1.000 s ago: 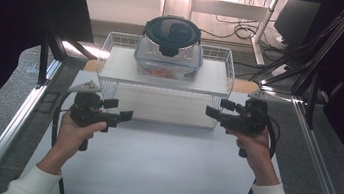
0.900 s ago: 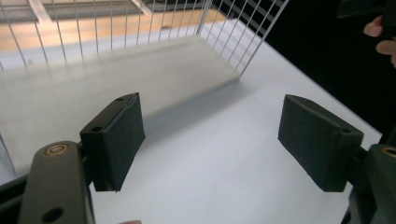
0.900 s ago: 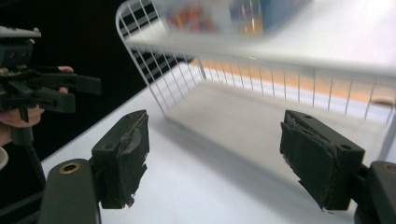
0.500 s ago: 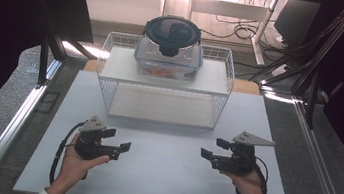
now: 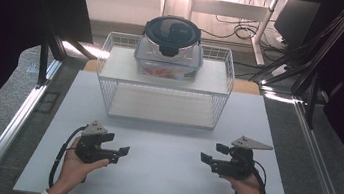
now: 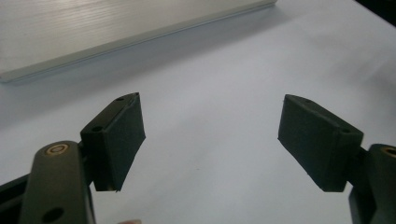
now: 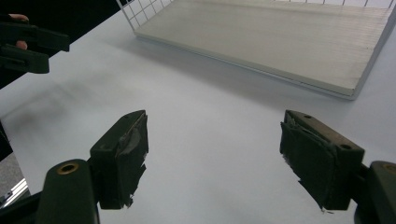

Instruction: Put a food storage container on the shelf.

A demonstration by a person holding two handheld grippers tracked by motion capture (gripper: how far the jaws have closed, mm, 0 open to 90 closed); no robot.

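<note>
Both grippers, left gripper (image 5: pixel 121 152) and right gripper (image 5: pixel 209 153), rest low over the white table (image 5: pixel 159 176), jaws apart, nothing between them. Lidded container (image 5: pixel 170 46) sits atop the wire rack (image 5: pixel 163 88), well apart.

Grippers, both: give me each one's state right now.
Left gripper: open, holding nothing, over the white table.
Right gripper: open, holding nothing.

A lidded container (image 5: pixel 170 46) sits on the wire rack (image 5: pixel 221 91) at the table's (image 5: pixel 159 181) far side, behind both grippers.
</note>
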